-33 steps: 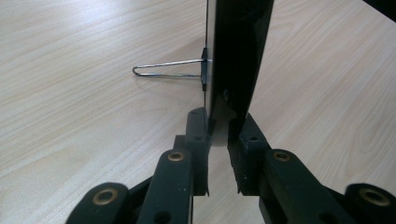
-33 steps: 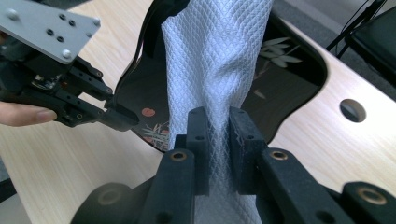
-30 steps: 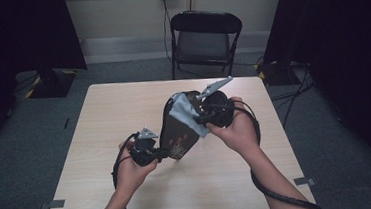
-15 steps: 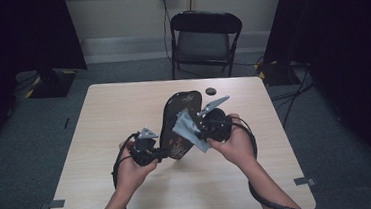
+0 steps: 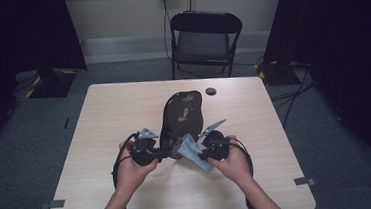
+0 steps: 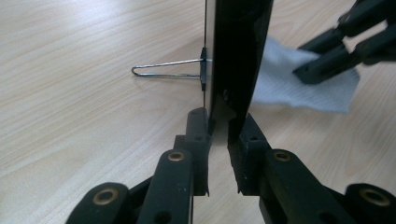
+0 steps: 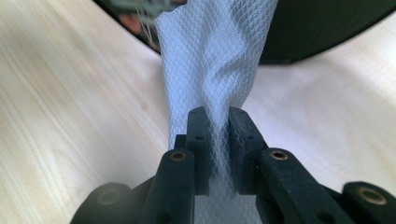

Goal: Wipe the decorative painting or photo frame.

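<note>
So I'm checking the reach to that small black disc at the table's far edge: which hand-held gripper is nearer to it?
Right. The right hand-held gripper, clamping a cloth, sits below the disc; the left hand-held gripper lies farther to the left, gripping the mirror.

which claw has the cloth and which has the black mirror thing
The right claw is shut on the pale cloth. The left claw is shut on the lower edge of the glossy black panel, which stands on a wire stand.
</note>
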Demonstrator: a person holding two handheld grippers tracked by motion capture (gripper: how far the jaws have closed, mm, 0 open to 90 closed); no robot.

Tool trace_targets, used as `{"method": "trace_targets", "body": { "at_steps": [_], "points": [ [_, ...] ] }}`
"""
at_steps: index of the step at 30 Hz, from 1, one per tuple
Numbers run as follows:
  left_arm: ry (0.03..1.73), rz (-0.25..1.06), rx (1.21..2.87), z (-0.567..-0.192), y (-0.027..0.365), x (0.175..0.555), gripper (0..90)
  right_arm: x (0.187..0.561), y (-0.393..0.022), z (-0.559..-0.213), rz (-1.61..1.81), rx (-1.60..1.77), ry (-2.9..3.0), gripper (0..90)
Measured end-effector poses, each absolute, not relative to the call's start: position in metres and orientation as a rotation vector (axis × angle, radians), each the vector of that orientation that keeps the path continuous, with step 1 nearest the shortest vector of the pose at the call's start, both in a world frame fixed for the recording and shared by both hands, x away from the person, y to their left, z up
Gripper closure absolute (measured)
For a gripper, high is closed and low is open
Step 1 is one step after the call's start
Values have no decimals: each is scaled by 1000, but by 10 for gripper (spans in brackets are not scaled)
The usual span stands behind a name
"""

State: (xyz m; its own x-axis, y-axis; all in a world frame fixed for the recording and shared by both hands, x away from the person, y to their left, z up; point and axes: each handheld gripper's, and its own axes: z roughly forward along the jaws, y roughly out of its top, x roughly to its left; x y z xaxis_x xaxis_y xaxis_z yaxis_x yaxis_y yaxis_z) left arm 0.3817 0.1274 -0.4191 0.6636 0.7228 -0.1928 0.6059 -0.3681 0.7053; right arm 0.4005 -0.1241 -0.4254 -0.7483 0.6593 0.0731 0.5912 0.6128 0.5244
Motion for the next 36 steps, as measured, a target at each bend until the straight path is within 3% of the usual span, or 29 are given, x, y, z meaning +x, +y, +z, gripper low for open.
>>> {"method": "trace_targets", "body": {
  "at_steps": [10,16,36],
  "points": [
    [1024,188,2095,-419,127,381,787,396,-128,-454,740,1088,2742,805],
    [1028,193,2092,-419,128,382,786,394,-131,-450,734,1080,2738,805],
    [1028,194,2090,-419,126,382,787,394,-132,-288,981,883,2519,806]
  ]
}}
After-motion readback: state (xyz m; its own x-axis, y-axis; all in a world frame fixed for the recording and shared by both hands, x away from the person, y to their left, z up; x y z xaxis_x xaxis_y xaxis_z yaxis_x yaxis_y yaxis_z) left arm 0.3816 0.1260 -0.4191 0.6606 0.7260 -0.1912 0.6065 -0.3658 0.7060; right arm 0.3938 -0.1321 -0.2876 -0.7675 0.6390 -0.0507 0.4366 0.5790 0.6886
